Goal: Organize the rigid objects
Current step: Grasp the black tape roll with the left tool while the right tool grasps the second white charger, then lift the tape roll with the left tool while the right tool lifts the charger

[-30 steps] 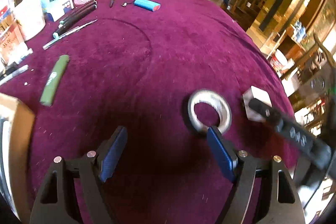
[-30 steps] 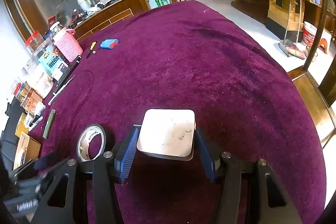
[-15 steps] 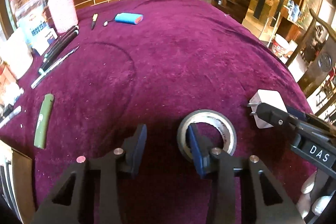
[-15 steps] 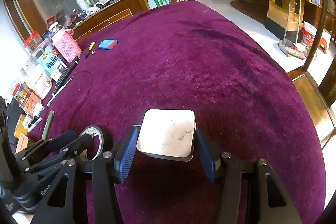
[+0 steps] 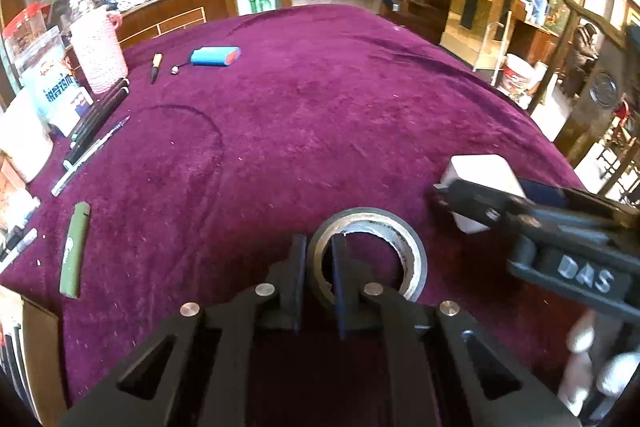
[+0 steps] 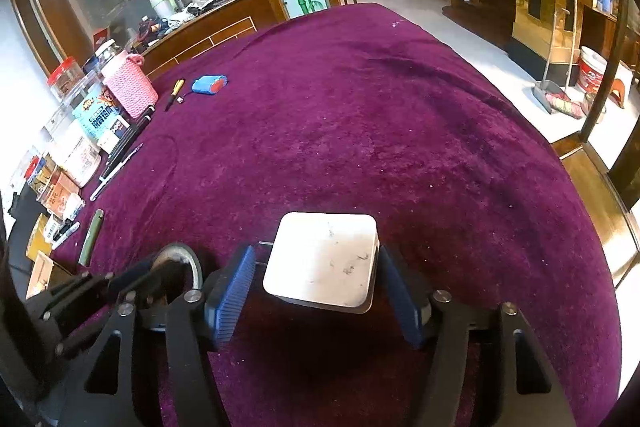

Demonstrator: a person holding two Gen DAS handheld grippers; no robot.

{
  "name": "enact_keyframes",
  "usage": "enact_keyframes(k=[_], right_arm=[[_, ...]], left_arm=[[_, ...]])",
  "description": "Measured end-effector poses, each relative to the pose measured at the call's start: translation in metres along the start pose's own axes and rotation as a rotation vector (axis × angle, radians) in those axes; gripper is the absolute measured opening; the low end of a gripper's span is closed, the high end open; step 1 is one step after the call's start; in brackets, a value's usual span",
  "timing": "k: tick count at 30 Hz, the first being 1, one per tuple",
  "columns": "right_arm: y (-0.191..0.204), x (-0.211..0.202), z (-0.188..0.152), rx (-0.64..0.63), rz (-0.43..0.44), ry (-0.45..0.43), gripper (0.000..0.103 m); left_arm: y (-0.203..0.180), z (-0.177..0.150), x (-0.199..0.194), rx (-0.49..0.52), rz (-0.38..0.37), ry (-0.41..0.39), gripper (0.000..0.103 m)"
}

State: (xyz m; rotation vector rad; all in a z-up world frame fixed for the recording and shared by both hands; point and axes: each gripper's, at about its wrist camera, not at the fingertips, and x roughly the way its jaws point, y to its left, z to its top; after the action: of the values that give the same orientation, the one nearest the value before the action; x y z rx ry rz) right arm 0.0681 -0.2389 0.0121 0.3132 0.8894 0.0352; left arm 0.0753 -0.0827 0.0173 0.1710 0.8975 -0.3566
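A grey tape roll (image 5: 384,227) lies on the purple cloth near the front edge. My left gripper (image 5: 319,259) is shut on the roll's left wall, one finger inside the ring and one outside. The roll also shows in the right wrist view (image 6: 188,259), partly hidden by the left gripper. A white square charger (image 6: 324,263) sits between the blue pads of my right gripper (image 6: 316,279), which is shut on it. In the left wrist view the charger (image 5: 480,171) sits at the right behind the right gripper's finger.
A green lighter (image 5: 74,251) lies at the left. Pens (image 5: 96,119), a blue battery pack (image 5: 214,55), a small screwdriver (image 5: 155,67) and a pink knitted container (image 5: 100,55) sit at the far left, with boxes along the left edge. The table drops off at the right.
My left gripper moved right onto the tape roll and closed from wide open onto its left wall. My right gripper stayed still, holding the charger.
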Motion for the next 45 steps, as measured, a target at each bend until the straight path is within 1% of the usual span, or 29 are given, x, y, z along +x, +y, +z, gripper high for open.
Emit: enact_keyframes(k=[6,13,17,19,21,29,36,41,45], right_arm=[[0.001,0.0,0.0,0.0,0.005,-0.005,0.07],[0.0,0.0,0.0,-0.001,0.007,-0.009,0.07],[0.001,0.0,0.0,-0.012,0.003,-0.009,0.068],[0.0,-0.001,0.0,-0.011,-0.001,-0.011,0.063],[-0.002,-0.001,0.0,-0.002,0.0,-0.014,0.061],[-0.005,-0.003,-0.001,0.012,0.026,-0.023,0.06],[-0.009,-0.003,-0.002,0.032,0.047,-0.032,0.06],[-0.009,-0.004,-0.002,0.028,0.04,-0.03,0.06],[-0.004,-0.004,-0.002,0.007,0.004,-0.022,0.06]], left_arm=[[-0.006,-0.014,-0.016,-0.013,-0.033,0.004,0.011],[-0.002,-0.035,-0.039,-0.053,-0.059,0.018,0.011],[-0.004,-0.046,-0.053,-0.042,-0.041,0.015,0.011],[-0.006,-0.053,-0.062,-0.035,-0.029,0.008,0.011],[-0.007,-0.058,-0.071,-0.031,-0.02,0.001,0.011],[-0.002,-0.08,-0.104,-0.041,-0.01,-0.014,0.011],[0.01,-0.102,-0.127,-0.066,0.021,-0.019,0.011],[0.025,-0.116,-0.148,-0.095,0.043,-0.028,0.011],[0.038,-0.127,-0.163,-0.121,0.056,-0.041,0.011]])
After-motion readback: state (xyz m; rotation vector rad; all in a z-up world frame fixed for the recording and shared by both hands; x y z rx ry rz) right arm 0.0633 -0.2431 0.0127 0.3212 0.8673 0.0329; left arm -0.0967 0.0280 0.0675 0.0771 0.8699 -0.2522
